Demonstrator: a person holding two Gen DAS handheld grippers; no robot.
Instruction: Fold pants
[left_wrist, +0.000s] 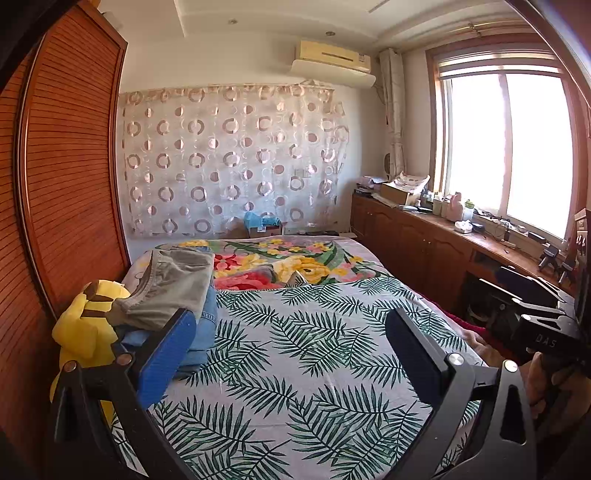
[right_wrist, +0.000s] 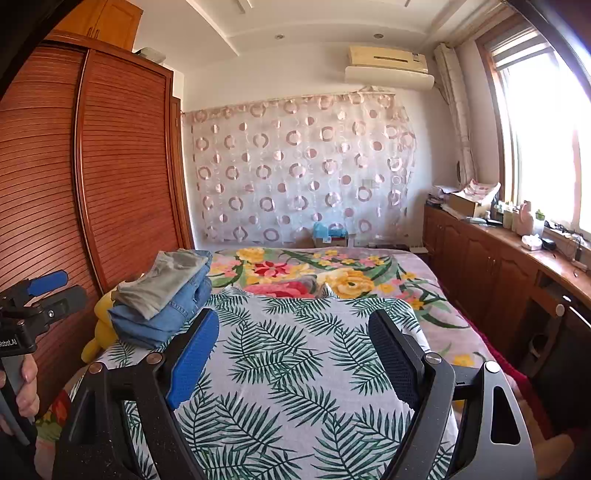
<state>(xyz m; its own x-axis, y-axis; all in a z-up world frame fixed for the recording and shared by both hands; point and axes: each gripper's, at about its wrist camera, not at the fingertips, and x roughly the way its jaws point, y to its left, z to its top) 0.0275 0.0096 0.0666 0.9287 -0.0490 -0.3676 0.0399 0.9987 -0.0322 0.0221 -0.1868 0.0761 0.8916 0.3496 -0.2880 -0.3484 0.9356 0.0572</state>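
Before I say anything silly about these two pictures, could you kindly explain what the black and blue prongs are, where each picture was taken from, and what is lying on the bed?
The prongs are the two fingers of a hand-held gripper; a person carries one in each hand, each with a wide-angle camera looking forward along its fingers. One picture comes from the left gripper, the other from the right gripper. Both stand open and hold nothing.

Below them is a bed with a leaf-print sheet and a floral blanket further back. At the bed's left side sits a stack of folded pants: grey on top, blue denim beneath. A yellow plush toy lies beside the stack. A wooden wardrobe stands on the left.
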